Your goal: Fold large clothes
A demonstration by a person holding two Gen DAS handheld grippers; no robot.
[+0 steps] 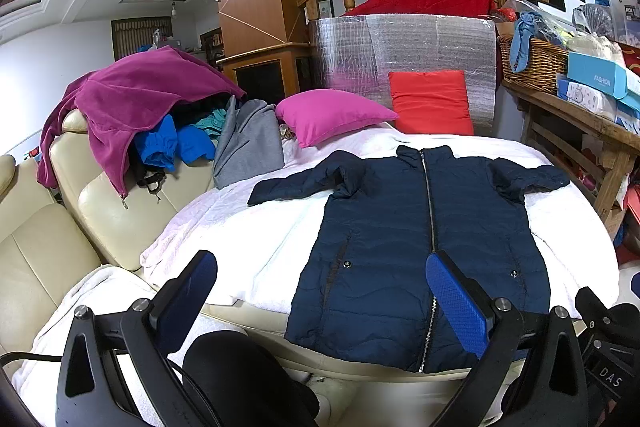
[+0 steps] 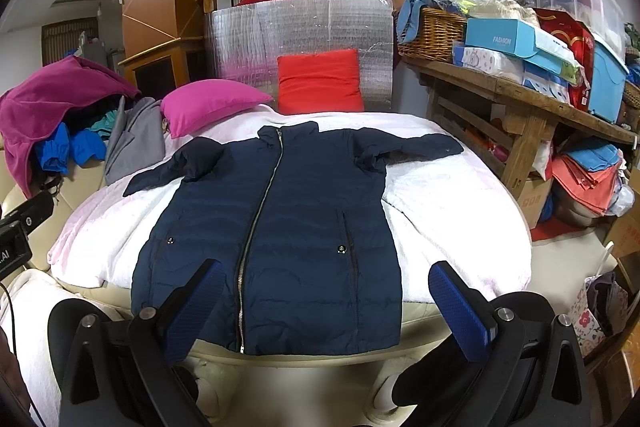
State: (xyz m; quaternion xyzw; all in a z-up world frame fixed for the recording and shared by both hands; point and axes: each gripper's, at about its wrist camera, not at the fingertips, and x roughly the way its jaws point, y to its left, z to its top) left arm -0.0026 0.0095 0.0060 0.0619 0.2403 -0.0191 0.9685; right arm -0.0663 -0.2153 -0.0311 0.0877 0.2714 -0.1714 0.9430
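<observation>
A navy puffer jacket (image 1: 384, 235) (image 2: 288, 219) lies flat and zipped on a white blanket (image 1: 256, 227) (image 2: 448, 211), collar away from me, both sleeves spread sideways. Its hem hangs over the front edge of the cream seat. My left gripper (image 1: 322, 279) hovers open in front of the hem, toward the jacket's left half, holding nothing. In the right wrist view my right gripper (image 2: 326, 289) is open too, just short of the hem's right half. Both have blue pads and touch no cloth.
A pile of clothes under a magenta fleece (image 1: 132, 99) sits on the cream sofa (image 1: 44, 259) at left. A pink cushion (image 1: 328, 115) and a red cushion (image 1: 430, 101) lean at the back. A cluttered wooden table (image 2: 520, 95) with a wicker basket (image 2: 434, 35) stands right.
</observation>
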